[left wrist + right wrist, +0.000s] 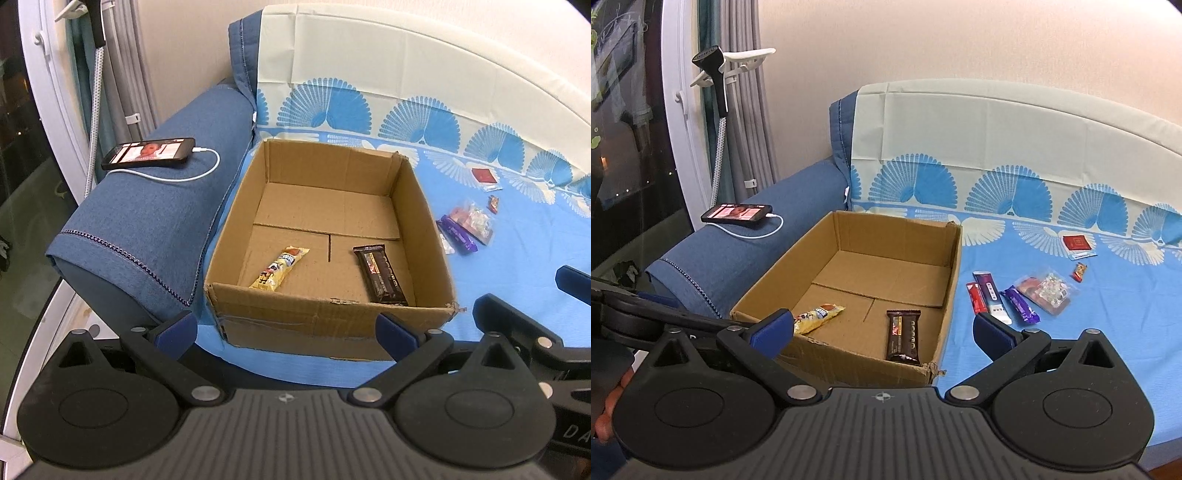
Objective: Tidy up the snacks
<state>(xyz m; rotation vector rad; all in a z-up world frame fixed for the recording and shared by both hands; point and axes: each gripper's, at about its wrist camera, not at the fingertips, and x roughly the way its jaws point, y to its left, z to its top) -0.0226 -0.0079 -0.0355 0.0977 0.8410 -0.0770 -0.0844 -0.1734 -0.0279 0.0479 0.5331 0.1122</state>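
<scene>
An open cardboard box (325, 321) (955, 266) stands on the blue sheet. Inside lie a yellow snack bar (280, 267) (818, 317) and a dark brown chocolate bar (382, 275) (903, 334). To the box's right lie loose snacks: a red stick (976, 298), a purple-white packet (991, 297), a purple bar (458, 234) (1021, 304), a clear candy bag (476, 218) (1045, 290), a small red candy (1079, 271) and a red sachet (484, 175) (1078, 243). My left gripper (286, 332) is open and empty before the box's near wall. My right gripper (884, 334) is open and empty above the box's near right corner.
A phone (149, 152) (738, 213) with a white cable lies on the blue sofa armrest (147, 236) left of the box. A garment steamer (714, 70), curtain and window stand at the left. The right gripper shows at the left wrist view's right edge (517, 332).
</scene>
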